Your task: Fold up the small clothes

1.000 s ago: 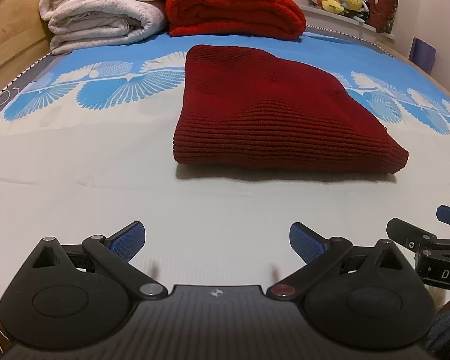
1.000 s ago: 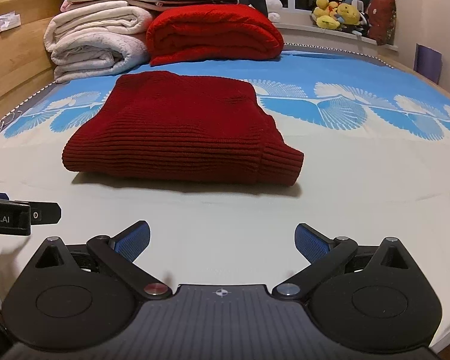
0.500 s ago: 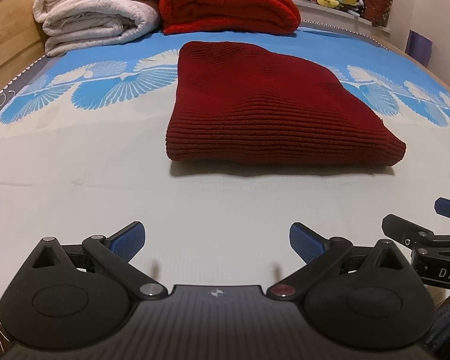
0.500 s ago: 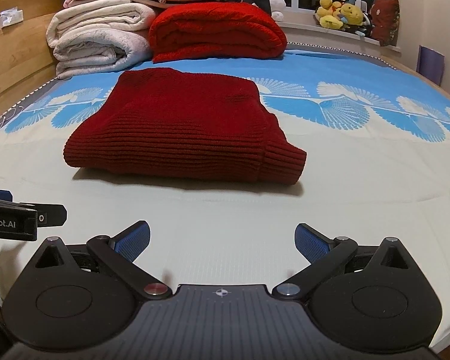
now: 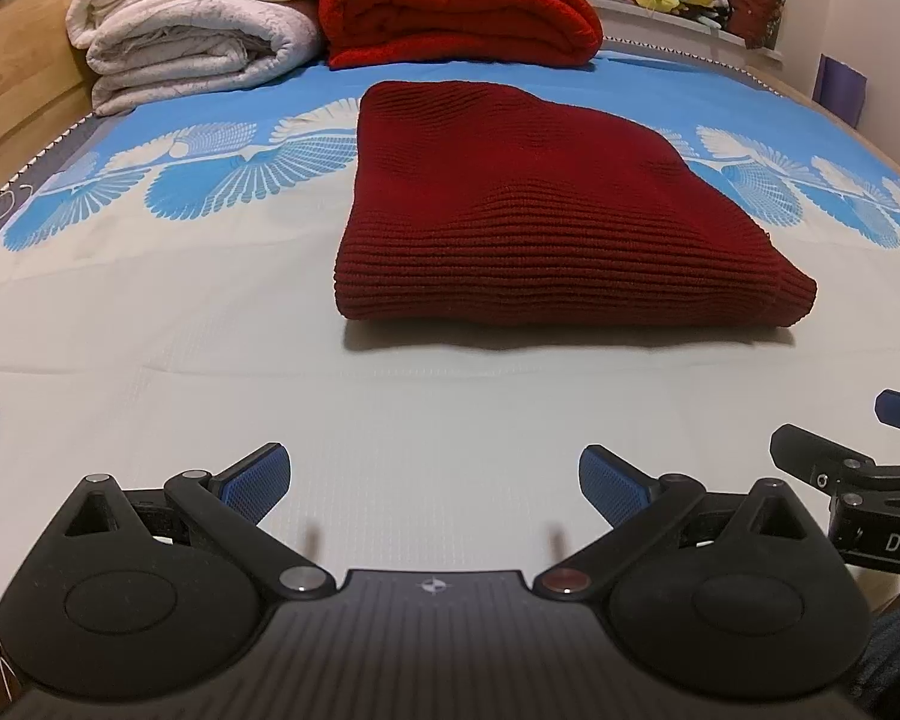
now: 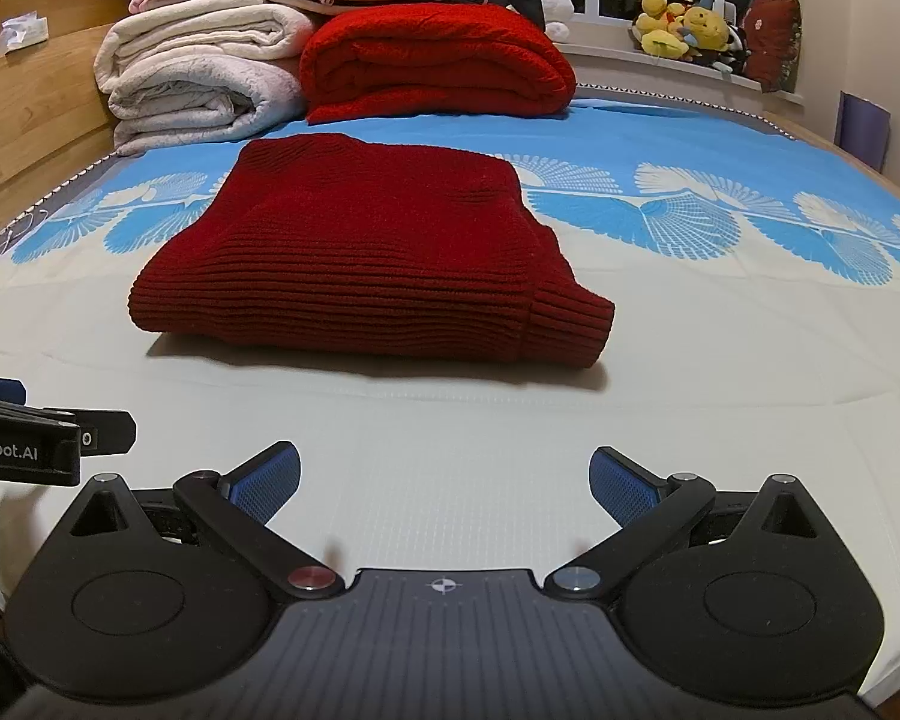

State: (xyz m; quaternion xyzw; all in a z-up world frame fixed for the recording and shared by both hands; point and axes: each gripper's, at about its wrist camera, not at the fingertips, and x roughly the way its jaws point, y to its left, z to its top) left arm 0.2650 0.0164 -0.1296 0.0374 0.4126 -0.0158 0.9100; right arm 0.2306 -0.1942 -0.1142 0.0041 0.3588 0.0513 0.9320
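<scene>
**Sweater folded, both grippers backed off**

The bed sheet (image 5: pixel 150 324) carried my dark red sweater (image 5: pixel 546 222), folded square, mid-bed. Over the last second I drew nearer without touching. My left gripper (image 5: pixel 432 486) and right gripper (image 6: pixel 444 483) gaped wide, empty; folding looked finished.

In the right wrist view, the black body of the left tool (image 6: pixel 27 450) carries white letters that read "Robot.AI" (the start of the word is cut by the picture edge). In the left wrist view, the right tool (image 5: pixel 882 540) shows only "DAS", also cut off.
</scene>
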